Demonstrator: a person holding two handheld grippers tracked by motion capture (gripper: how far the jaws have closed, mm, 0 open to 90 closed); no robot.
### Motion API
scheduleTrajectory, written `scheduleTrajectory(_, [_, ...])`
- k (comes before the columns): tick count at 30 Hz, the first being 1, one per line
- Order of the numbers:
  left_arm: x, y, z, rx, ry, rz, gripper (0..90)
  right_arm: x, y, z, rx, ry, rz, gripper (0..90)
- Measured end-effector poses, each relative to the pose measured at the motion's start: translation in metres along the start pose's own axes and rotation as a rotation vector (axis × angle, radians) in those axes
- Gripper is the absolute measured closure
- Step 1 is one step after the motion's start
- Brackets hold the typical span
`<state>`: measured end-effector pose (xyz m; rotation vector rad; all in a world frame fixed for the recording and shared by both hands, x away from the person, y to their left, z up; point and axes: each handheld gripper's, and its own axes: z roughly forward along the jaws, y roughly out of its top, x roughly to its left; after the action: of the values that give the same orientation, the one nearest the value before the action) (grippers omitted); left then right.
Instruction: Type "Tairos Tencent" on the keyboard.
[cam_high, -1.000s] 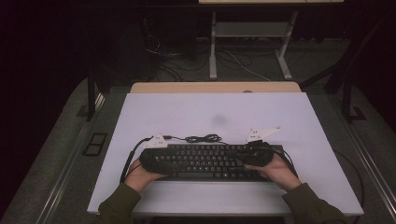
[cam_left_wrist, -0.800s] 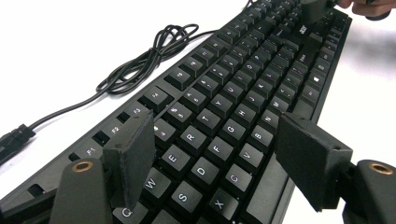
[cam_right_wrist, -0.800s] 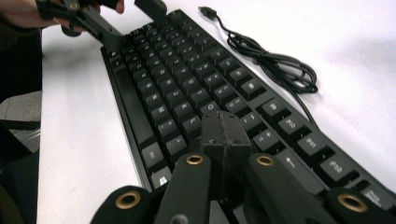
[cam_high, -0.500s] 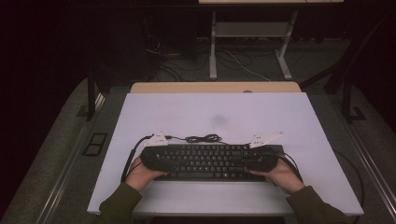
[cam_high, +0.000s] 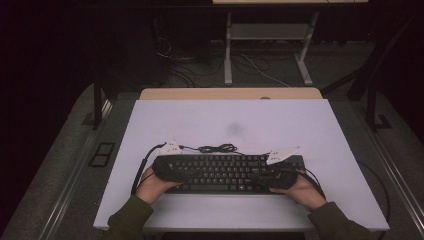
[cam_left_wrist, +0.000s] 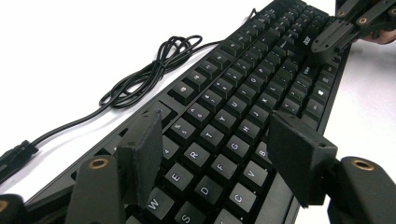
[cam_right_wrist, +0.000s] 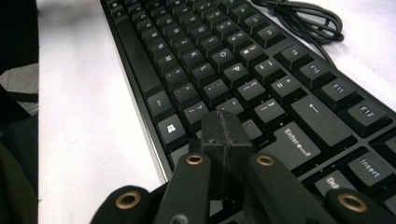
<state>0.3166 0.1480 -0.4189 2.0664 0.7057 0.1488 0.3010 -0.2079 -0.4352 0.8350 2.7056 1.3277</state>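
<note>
presently, keyboard (cam_high: 225, 172): black, flat on the white table (cam_high: 240, 120), near the front edge, cable (cam_high: 215, 148) bunched behind it.
left gripper (cam_left_wrist: 219, 158): jaws apart over the letter keys, just been closing, gripping nothing.
right gripper (cam_right_wrist: 224, 135): jaws pressed together, empty, above the enter-key end.

White rectangular worktop (cam_high: 240, 120) with a pale wooden strip along its far edge, black keyboard (cam_high: 225, 172) lying flat near the front edge, its black cable (cam_high: 216, 148) coiled just behind it on the white surface
</note>
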Motion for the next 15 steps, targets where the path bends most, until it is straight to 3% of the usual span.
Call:
scheduleTrajectory(10, [-0.0012, 0.0028, 0.0035, 0.005, -0.007, -0.001, 42.5, 0.0006, -0.0014, 0.0044, 0.03, -0.013, -0.015, 89.0])
scheduleTrajectory(15, [-0.0022, 0.0049, 0.0066, 0.012, -0.009, 0.014, 56.5, 0.001, -0.0016, 0.0054, 0.033, -0.014, -0.019, 89.0])
